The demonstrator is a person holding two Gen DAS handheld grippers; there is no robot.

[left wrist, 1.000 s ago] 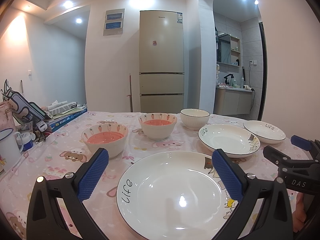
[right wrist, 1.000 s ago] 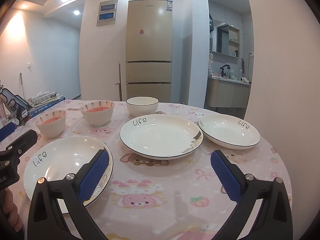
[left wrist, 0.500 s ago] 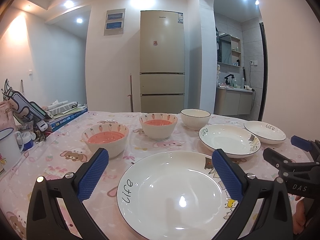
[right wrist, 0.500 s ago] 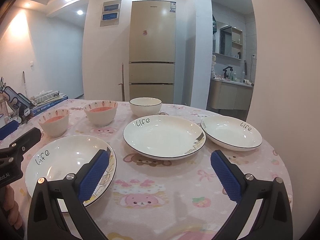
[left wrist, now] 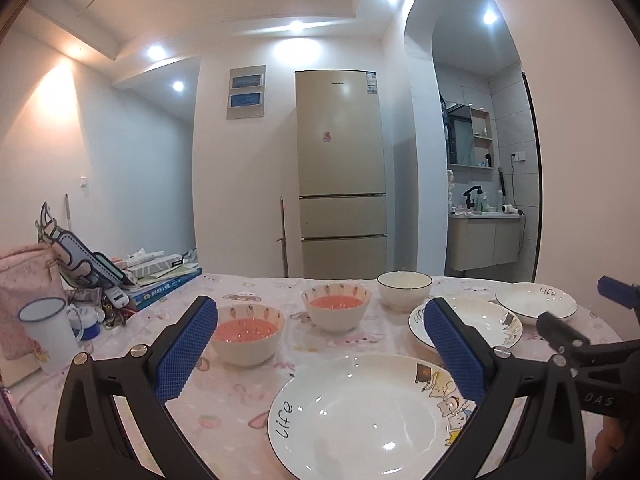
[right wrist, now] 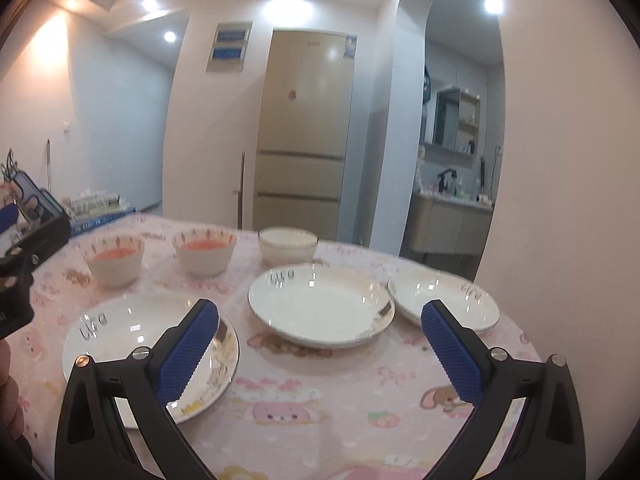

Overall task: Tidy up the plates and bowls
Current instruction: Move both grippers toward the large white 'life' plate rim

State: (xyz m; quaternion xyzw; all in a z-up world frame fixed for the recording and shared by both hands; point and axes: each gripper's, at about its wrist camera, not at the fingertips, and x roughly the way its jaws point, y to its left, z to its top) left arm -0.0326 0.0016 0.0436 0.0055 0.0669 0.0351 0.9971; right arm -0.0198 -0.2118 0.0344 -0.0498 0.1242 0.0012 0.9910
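- Left wrist view shows the left gripper [left wrist: 320,350] raised above the surface [left wrist: 248,408], jaws spread wide and grasping nothing, with the nearest plate [left wrist: 360,416] at the near edge below them.
- Right wrist view shows the right gripper [right wrist: 320,350] with jaws released and empty too, between the near plate and the middle plate [right wrist: 320,304]; a far plate [right wrist: 444,298] lies towards the right edge.
- Two pink-filled bowls [left wrist: 248,334] [left wrist: 335,308] and a white bowl [left wrist: 404,285] stand in a row towards the far edge, each apart from the others.
- Nothing is stacked yet, so I judge the step in hand to be the first pick-up.
- To do it well, come in low at a plate's rim, close one jaw under the lip and one over it, lift level, and set it squarely on a matching plate.
- Glazed rims may slip, so grip firmly before lifting.
- Each plate reads "Life" in script near its rim; in the right view this is blurred.
- Letters "DAS" show on the right gripper's body in the left view; the fridge [left wrist: 341,172] badge is too small to read.
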